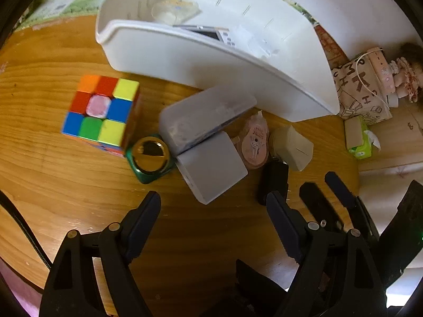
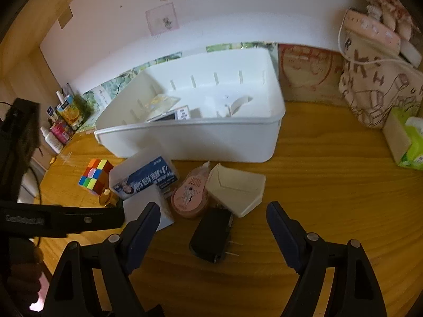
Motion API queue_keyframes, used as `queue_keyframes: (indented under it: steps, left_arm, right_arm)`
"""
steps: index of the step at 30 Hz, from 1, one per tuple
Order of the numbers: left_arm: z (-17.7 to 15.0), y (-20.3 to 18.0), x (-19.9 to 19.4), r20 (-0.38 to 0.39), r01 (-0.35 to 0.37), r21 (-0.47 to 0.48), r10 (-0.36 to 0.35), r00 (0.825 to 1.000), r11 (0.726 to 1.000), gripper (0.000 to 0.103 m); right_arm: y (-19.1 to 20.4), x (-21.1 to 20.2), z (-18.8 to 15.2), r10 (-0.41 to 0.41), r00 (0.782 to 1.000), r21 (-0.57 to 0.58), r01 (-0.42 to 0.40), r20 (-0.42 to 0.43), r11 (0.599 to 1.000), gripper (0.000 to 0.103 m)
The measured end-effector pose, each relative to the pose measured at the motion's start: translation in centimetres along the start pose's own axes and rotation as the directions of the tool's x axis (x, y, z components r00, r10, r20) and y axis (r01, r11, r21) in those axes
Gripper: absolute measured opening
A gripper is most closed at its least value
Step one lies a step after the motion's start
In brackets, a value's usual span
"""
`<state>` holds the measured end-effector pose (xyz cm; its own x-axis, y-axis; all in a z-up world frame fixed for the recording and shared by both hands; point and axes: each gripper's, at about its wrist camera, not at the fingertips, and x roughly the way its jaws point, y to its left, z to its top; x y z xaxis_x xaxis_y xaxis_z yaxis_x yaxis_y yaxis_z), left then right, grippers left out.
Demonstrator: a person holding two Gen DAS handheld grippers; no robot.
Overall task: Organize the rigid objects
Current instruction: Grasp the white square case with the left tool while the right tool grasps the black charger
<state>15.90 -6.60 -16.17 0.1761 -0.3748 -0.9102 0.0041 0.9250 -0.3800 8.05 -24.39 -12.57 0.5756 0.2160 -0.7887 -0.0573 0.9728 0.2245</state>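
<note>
A pile of small items lies on the wooden desk [image 1: 79, 198] in front of a white bin [image 1: 211, 60]. It holds a colour cube [image 1: 100, 111], a gold-capped green bottle [image 1: 150, 155], a translucent box [image 1: 206, 119], a white square box [image 1: 211, 166], a pink tape dispenser [image 1: 255, 142], a cream-coloured piece [image 1: 290, 145] and a black plug adapter [image 2: 211, 235]. My left gripper [image 1: 213, 196] hangs open over the white square box. My right gripper [image 2: 213, 207] is open above the plug adapter, holding nothing. The bin [image 2: 190, 137] holds a few flat items.
A patterned cloth bag [image 2: 375, 84] and a green tissue pack [image 2: 409, 142] stand at the right by the wall. Small bottles and cans [image 2: 63, 124] crowd the far left corner. The two grippers hang side by side, close together.
</note>
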Motion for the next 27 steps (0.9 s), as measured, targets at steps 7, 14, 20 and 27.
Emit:
queue_keyframes:
  steps: [7, 14, 20, 27]
  left_arm:
    - [1.3, -0.6, 1.7, -0.065, -0.001, -0.037, -0.001, 0.998, 0.999, 0.084]
    - [2.8, -1.6, 2.9, -0.101, -0.045, -0.026, 0.043, 0.994, 0.999, 0.084]
    - [3.6, -2.5, 4.2, -0.13, -0.104, 0.003, 0.104, 0.986, 0.995, 0.084]
    - [4.2, -3.0, 5.5, -0.159, -0.154, 0.012, 0.154, 0.975, 0.988, 0.084]
  right_arm:
    - [-0.1, 1.3, -0.1, 0.025, 0.995, -0.022, -0.027, -0.099, 0.999, 0.083]
    - [-0.3, 2.9, -0.1, 0.011, 0.985, -0.059, -0.022, -0.174, 0.998, 0.083]
    - [-0.5, 3.4, -0.3, 0.013, 0.979, -0.069, -0.028, -0.204, 0.997, 0.083]
    - [-0.8, 4.1, -0.4, 0.021, 0.971, -0.068, -0.038, -0.238, 0.997, 0.083]
